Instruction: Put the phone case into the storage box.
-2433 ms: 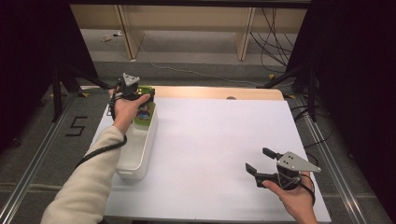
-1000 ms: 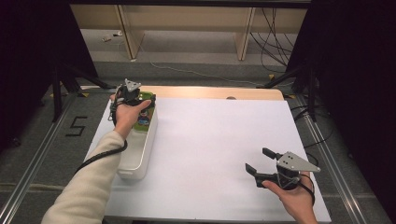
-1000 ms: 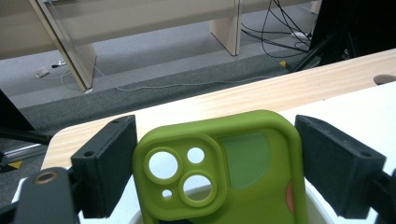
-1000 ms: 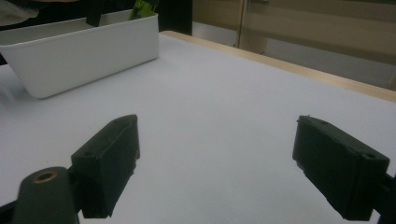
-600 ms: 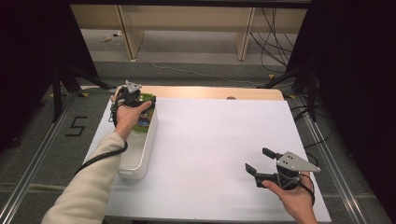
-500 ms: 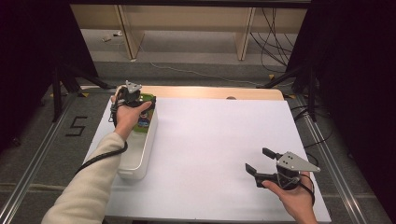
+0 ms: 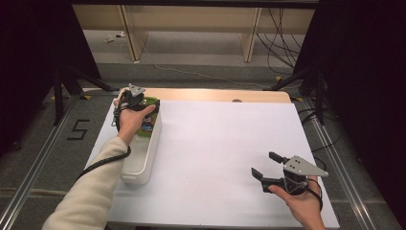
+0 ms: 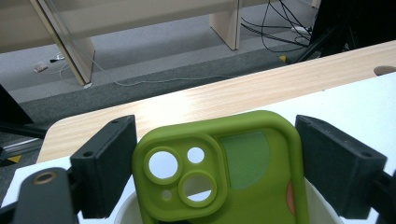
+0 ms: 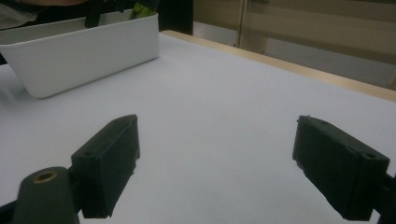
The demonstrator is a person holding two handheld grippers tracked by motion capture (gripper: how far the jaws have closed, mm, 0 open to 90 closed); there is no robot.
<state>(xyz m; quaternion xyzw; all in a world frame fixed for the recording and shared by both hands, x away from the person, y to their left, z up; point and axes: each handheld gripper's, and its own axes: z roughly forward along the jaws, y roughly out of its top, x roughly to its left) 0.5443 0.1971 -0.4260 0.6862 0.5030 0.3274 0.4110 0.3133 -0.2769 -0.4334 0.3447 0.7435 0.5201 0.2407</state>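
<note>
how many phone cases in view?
1. A green phone case sits between the left gripper jaws over the white bin at its far end. More could lie hidden inside the bin.

bin at table's left edge, phone case in its far end

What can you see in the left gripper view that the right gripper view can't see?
The left gripper view alone shows, close up, a green phone case with camera holes between the jaws of the left gripper, which touch its sides, plus cables on the floor. The right gripper view alone shows the right gripper open with nothing between its jaws, and the long side of a white bin. Both show the white tabletop and its wooden edge.
</note>
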